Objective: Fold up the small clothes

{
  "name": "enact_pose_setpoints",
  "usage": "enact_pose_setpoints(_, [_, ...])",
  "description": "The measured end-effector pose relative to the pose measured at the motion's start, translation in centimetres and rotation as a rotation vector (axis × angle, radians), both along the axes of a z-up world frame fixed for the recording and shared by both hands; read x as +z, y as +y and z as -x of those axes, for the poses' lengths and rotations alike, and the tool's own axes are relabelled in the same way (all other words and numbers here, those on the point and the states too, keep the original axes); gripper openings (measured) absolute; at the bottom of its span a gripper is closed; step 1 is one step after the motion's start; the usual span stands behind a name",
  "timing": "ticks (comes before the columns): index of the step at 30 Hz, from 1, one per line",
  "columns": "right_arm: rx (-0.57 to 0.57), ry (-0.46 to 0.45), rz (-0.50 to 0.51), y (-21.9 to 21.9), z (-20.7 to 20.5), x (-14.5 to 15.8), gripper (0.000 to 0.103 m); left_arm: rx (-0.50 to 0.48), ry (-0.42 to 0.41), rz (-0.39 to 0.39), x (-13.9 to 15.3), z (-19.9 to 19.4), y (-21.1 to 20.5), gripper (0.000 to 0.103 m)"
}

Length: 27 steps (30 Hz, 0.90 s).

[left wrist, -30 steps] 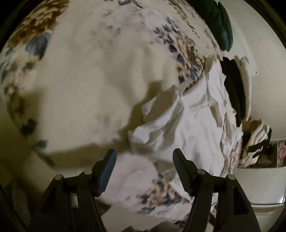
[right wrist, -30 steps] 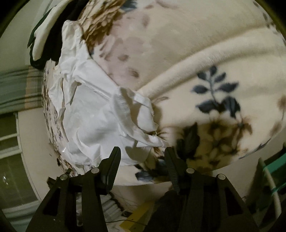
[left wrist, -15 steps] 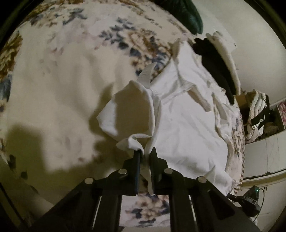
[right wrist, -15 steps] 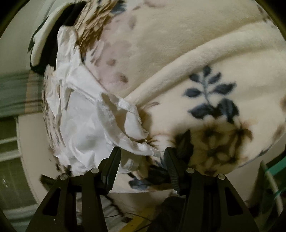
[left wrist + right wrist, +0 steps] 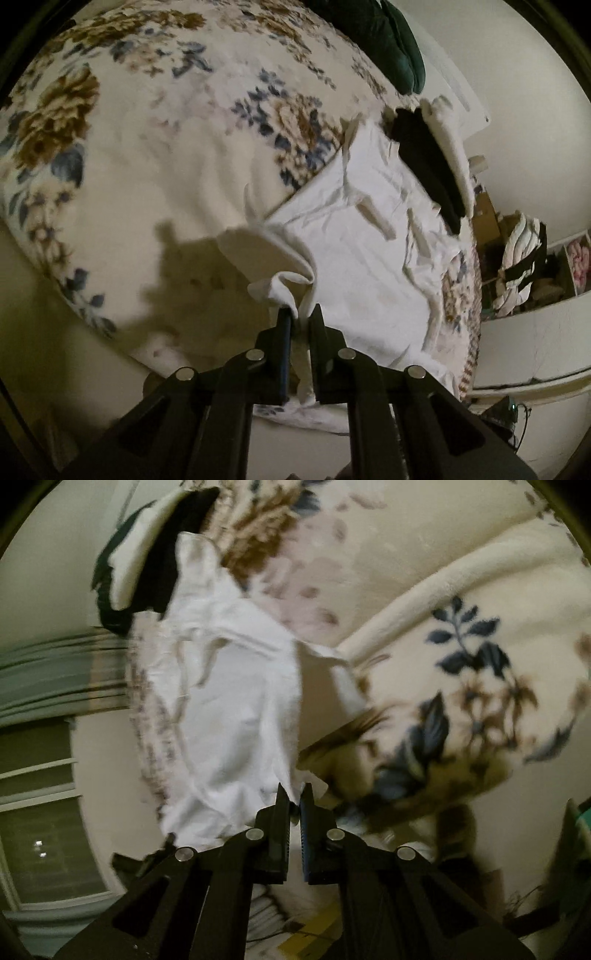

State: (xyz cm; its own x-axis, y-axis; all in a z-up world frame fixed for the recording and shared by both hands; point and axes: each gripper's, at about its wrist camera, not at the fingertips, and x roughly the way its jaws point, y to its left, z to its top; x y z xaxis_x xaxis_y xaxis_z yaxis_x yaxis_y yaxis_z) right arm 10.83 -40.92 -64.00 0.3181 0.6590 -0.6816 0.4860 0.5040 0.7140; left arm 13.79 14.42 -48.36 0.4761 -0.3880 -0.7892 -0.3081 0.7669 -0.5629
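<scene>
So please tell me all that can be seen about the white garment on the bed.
The white garment looks like thin, wrinkled cotton. It lies spread on the floral blanket, beside a black and white pile. The left gripper and right gripper each pinch a near corner, bunching and raising the cloth there.

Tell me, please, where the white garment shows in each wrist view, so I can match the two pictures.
Left wrist view: the white garment fills centre-right, its near corner pinched in the left claw.
Right wrist view: white garment centre-left, its edge in the right claw.
Shared landmark: the black folded cloth beyond it.
</scene>
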Motion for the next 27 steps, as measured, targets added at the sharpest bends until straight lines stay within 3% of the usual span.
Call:
enact_pose_setpoints(6, [-0.045, -0.088, -0.04, -2.3, -1.0, 6.3, 0.005, 0.053, -0.03, 0.059, 3.9, -2.2, 1.2, 0.007])
enact_pose_setpoints(12, [-0.042, -0.188, 0.003, -3.8, -8.5, 10.9, 0.005, 0.053, -0.103, 0.067, 6.1, -9.9, 1.0, 0.007])
enact_pose_setpoints(18, [-0.029, -0.207, 0.092, -3.1, -19.5, 10.5, 0.005, 0.013, -0.15, 0.039, 5.5, -21.7, -0.1, 0.007])
enact_pose_setpoints(27, [-0.088, -0.145, 0.23, -3.8, -34.5, 6.8, 0.005, -0.043, -0.08, 0.016, 0.2, -37.8, -1.2, 0.007])
